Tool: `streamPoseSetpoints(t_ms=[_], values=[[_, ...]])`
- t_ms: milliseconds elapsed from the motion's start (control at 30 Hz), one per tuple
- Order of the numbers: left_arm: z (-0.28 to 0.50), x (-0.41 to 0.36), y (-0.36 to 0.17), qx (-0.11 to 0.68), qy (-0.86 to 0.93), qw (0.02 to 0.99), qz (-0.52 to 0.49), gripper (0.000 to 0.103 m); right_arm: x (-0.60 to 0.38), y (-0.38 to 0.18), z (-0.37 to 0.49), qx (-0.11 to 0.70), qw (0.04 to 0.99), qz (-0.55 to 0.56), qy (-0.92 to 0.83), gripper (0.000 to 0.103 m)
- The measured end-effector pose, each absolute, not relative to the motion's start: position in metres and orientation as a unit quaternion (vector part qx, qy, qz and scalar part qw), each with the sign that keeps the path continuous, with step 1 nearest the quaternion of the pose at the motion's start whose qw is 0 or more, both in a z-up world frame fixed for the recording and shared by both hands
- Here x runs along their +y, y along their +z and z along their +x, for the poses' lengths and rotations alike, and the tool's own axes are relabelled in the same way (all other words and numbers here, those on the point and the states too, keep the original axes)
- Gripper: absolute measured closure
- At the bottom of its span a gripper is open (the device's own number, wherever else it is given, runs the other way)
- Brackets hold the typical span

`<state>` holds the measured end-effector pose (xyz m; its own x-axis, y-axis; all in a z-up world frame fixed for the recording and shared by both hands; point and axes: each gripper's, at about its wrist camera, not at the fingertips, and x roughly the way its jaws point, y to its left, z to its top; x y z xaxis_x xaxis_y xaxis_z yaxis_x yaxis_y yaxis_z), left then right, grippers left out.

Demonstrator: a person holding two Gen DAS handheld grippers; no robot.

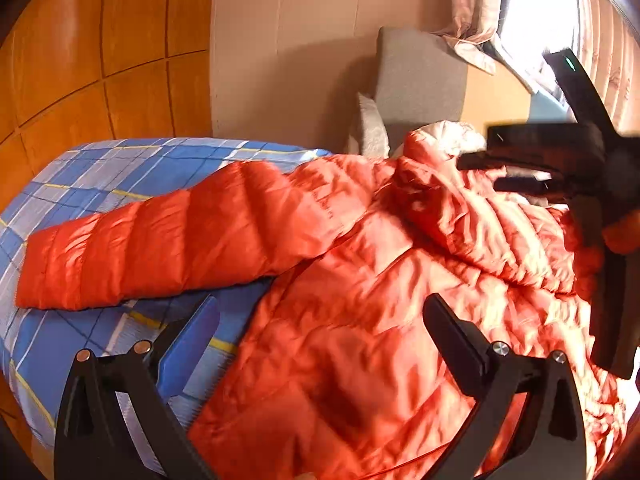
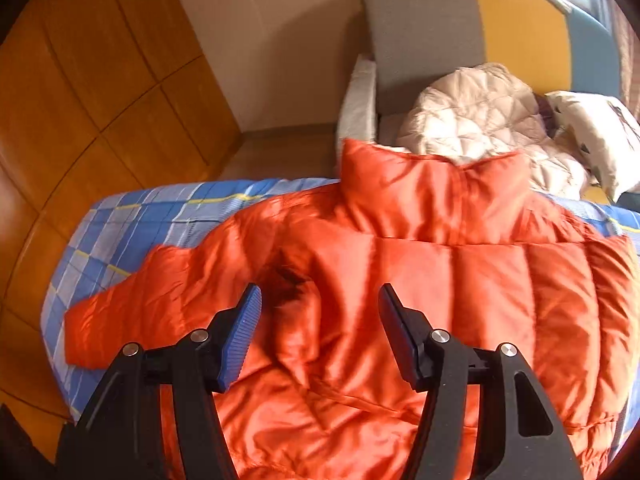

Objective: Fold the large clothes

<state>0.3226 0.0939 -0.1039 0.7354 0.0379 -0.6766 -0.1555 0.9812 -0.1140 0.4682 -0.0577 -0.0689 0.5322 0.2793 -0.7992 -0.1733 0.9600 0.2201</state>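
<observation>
An orange puffer jacket (image 2: 420,280) lies spread on a bed (image 2: 132,216) with a blue plaid sheet, collar toward the head end, where a white quilted jacket (image 2: 476,120) sits bunched against a grey headboard (image 2: 420,32). One sleeve (image 1: 160,248) stretches out flat toward the bed's left edge, resting on the sheet.

The left gripper (image 1: 320,332) hovers over the jacket's lower body, its fingers (image 1: 192,344) wide apart with only fabric below them, nothing clamped.

The right gripper (image 2: 320,320) is above the jacket's chest near the sleeve seam, fingers (image 2: 240,336) apart and gripping nothing; a rumpled fold of fabric lies between them. In the left wrist view it shows as a dark blurred shape near the collar.
</observation>
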Motion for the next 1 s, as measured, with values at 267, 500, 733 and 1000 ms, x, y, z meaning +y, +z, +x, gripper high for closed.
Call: streamPoseSetpoints(t_ms=[267, 500, 733, 1000], values=[[0.361, 0.065, -0.083, 0.358, 0.001, 0.93, -0.082, 0.002, -0.151, -0.068, 0.459, 0.463, 0.884, 0.051, 0.042, 0.042], [0.414, 0.039, -0.079, 0.384, -0.057, 0.918, -0.079, 0.033, -0.208, -0.081, 0.454, 0.471, 0.881, 0.039, -0.004, 0.042], [0.455, 0.025, -0.09, 0.411, -0.075, 0.906, -0.072, 0.058, -0.228, -0.089, 0.453, 0.471, 0.881, 0.036, -0.018, 0.042], [0.462, 0.035, -0.105, 0.416, -0.073, 0.901, -0.098, 0.099, -0.237, -0.087, 0.451, 0.465, 0.884, 0.032, -0.032, 0.042]])
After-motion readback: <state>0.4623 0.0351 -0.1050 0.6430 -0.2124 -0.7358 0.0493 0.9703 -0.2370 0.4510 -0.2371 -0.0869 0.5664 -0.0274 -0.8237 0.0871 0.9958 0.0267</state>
